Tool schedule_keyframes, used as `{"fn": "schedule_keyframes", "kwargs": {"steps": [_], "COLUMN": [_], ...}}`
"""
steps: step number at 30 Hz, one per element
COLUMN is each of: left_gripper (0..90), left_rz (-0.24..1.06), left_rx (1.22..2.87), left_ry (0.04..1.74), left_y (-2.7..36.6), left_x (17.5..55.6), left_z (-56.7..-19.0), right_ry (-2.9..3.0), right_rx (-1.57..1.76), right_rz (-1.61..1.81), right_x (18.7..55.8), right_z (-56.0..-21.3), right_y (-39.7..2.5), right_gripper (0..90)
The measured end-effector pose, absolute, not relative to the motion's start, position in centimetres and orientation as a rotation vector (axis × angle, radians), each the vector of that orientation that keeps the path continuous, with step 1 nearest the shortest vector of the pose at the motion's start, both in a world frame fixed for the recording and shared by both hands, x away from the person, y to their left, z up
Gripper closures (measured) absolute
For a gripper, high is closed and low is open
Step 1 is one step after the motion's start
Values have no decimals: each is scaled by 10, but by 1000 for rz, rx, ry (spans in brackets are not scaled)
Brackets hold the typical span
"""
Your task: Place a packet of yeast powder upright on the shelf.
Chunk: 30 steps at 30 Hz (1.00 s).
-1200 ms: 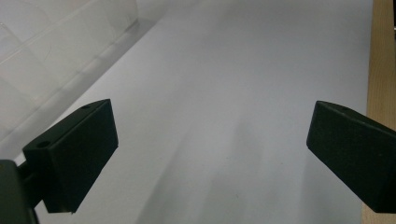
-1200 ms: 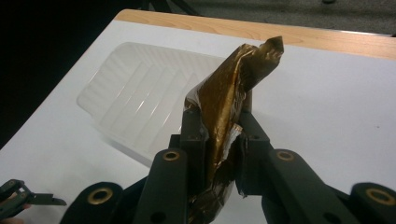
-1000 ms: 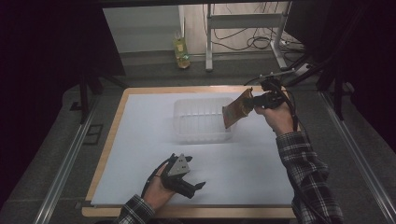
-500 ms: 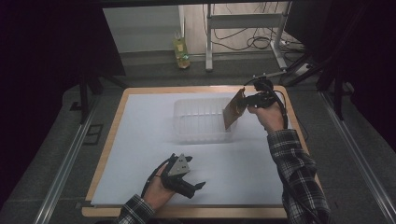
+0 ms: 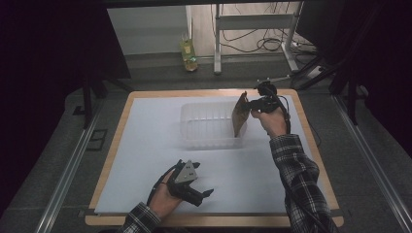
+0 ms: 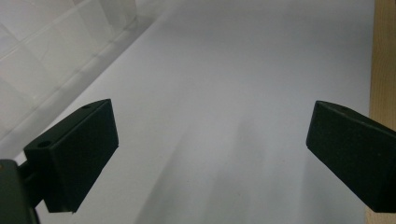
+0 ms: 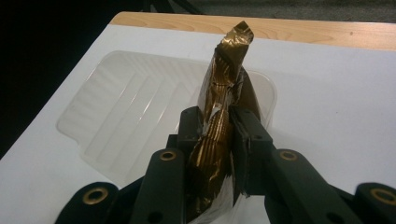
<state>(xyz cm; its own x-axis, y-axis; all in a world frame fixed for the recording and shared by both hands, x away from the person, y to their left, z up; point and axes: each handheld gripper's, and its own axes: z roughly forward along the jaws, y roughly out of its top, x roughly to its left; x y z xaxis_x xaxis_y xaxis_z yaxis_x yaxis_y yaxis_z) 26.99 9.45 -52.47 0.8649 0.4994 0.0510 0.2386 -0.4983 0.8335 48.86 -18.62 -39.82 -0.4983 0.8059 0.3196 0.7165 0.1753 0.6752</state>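
A gold-brown foil packet (image 5: 240, 114) hangs edge-on over the right end of a clear plastic tray (image 5: 206, 127). My right gripper (image 5: 251, 104) is shut on the packet's crimped edge. In the right gripper view the packet (image 7: 220, 112) is pinched between the jaws of the right gripper (image 7: 217, 133), above the ribbed tray (image 7: 121, 107). My left gripper (image 5: 206, 193) rests low on the white sheet near the front edge, open with nothing between its fingers. In the left gripper view the left gripper (image 6: 212, 149) shows bare white sheet between wide-apart pads, with the tray wall (image 6: 51, 56) at upper left.
A white sheet (image 5: 145, 145) covers a wooden board (image 5: 313, 145) on the table. A bottle of yellow liquid (image 5: 188, 53) stands on the floor beyond the table, beside a metal frame and cables. Metal rails run along both sides.
The right hand has carried the packet slightly farther back and up over the tray's right end, turning it more upright. The left gripper has stayed put.
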Motion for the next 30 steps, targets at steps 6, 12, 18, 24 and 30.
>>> {"fn": "schedule_keyframes", "kwargs": {"steps": [6,12,18,24,30], "left_gripper": [21,22,22,23,23], "left_rz": [360,359,359,361,361], "left_rx": [2108,2106,2106,2117,2121], "left_ry": [535,535,535,530,527], "left_y": [95,94,94,94,93], "left_x": [270,270,270,270,270], "left_z": [-525,-525,-526,-526,-526], "right_ry": [2296,2270,2281,2295,2333], "right_rx": [1504,1475,1453,1389,1313], "right_rz": [1262,1260,1215,1206,1192], "right_x": [491,493,491,487,484], "right_z": [-407,-411,-411,-409,-411], "right_y": [-185,-186,-181,-173,-173], "right_gripper": [732,728,678,526,389]}}
